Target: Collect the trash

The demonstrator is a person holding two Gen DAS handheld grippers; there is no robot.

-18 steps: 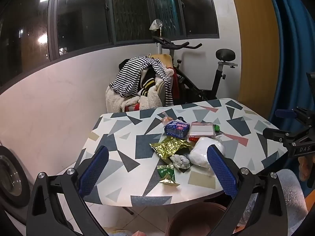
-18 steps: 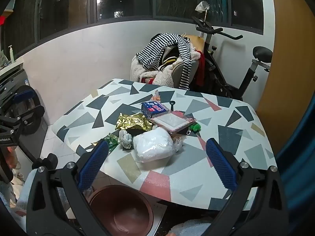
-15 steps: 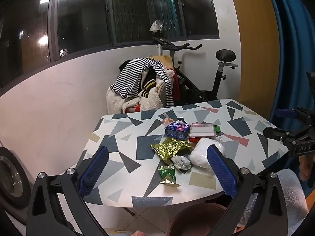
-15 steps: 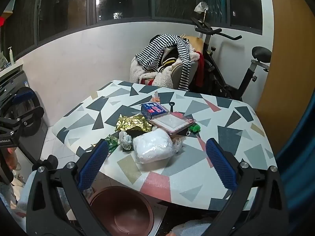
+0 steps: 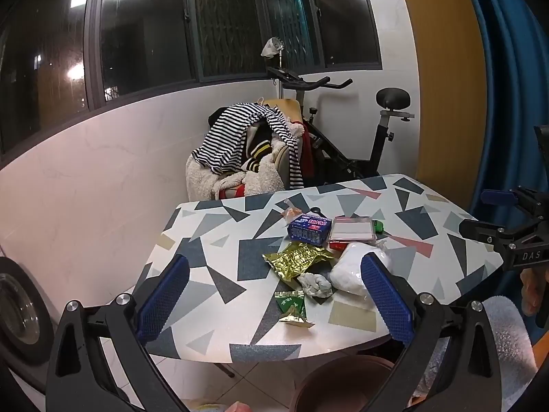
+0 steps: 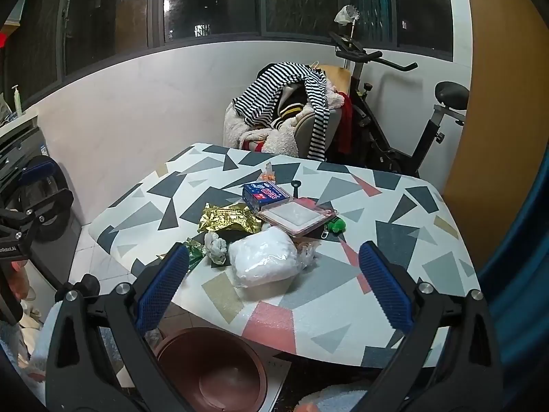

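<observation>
Trash lies in a cluster on the patterned table (image 5: 219, 226) (image 6: 394, 240): a gold foil wrapper (image 5: 295, 261) (image 6: 228, 219), a crumpled white tissue (image 5: 315, 285) (image 6: 214, 245), a green wrapper (image 5: 291, 305) (image 6: 192, 250), a white plastic bag (image 5: 350, 273) (image 6: 264, 257), a blue box (image 5: 308, 228) (image 6: 264, 195) and a pink-rimmed packet (image 5: 351, 230) (image 6: 296, 216). My left gripper (image 5: 274, 295) hovers open before the table's near edge, nothing between its fingers. My right gripper (image 6: 272, 288) is open too, short of the white bag. A brown bin (image 6: 212, 370) (image 5: 343, 381) stands on the floor below the table edge.
A chair piled with striped clothes (image 5: 250, 147) and an exercise bike (image 5: 343, 130) stand behind the table. A washing machine (image 5: 13, 302) is at the left. A small green toy (image 6: 338, 225) lies by the packet. A blue curtain (image 5: 507, 86) hangs at the right.
Both grippers have drifted slightly; the table and trash sit a little lower and closer in the views. Jaws stay wide, and nothing on the table has moved.
</observation>
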